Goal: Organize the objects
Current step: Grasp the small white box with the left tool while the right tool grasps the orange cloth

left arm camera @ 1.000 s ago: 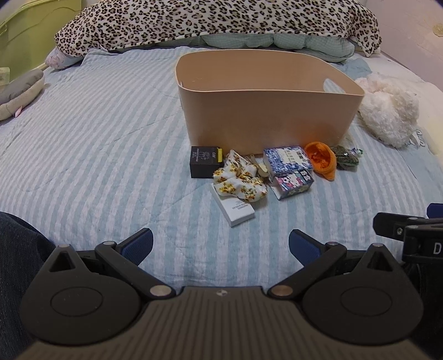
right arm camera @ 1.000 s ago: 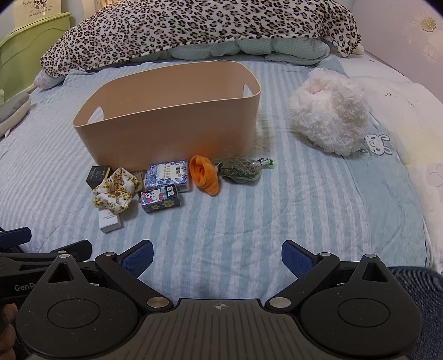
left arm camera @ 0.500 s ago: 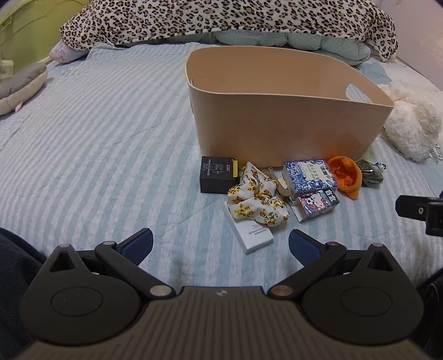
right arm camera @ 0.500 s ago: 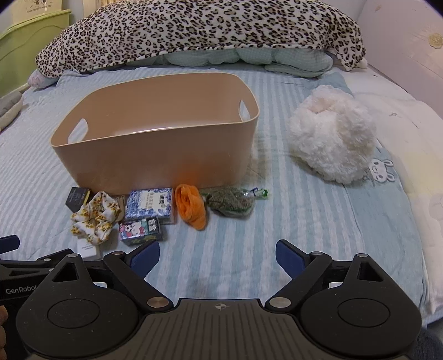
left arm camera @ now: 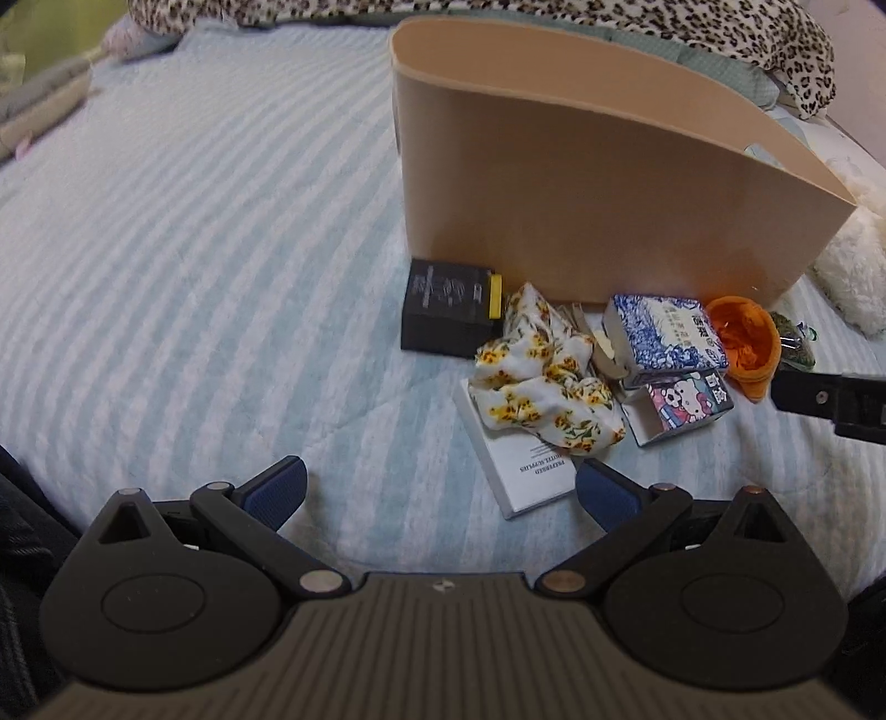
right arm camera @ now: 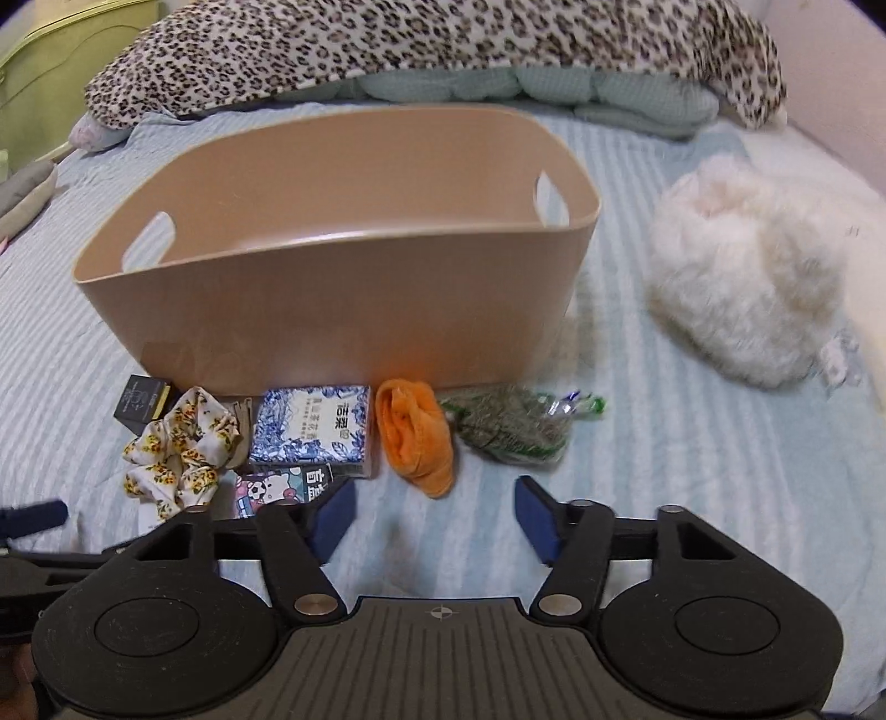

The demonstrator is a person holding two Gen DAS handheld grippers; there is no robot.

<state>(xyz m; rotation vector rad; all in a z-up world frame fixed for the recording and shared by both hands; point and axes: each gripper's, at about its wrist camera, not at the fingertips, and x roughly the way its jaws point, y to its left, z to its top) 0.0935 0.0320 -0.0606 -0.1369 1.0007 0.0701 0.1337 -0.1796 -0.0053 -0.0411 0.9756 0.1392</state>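
Note:
A tan bin (left arm camera: 598,183) (right arm camera: 343,299) stands on the striped bed. Along its front lie a black box (left arm camera: 448,310) (right arm camera: 141,401), a floral scrunchie (left arm camera: 540,374) (right arm camera: 177,451), a white booklet (left arm camera: 529,473), a blue-patterned box (left arm camera: 664,332) (right arm camera: 313,423), a pink cartoon box (left arm camera: 681,401) (right arm camera: 282,490), an orange cloth (left arm camera: 745,340) (right arm camera: 415,437) and a green packet (left arm camera: 794,343) (right arm camera: 509,423). My left gripper (left arm camera: 440,490) is open and empty, just short of the booklet. My right gripper (right arm camera: 434,520) is open and empty, just before the orange cloth.
A white fluffy toy (right arm camera: 747,282) lies right of the bin. A leopard-print blanket (right arm camera: 421,50) and pale green pillows (right arm camera: 554,91) lie behind it. A green cabinet (right arm camera: 50,66) stands at the far left. The striped cover (left arm camera: 194,249) stretches left of the bin.
Both grippers have moved forward toward the row of objects, which now look larger and closer. The right gripper's jaws have narrowed somewhat. Nothing was picked up.

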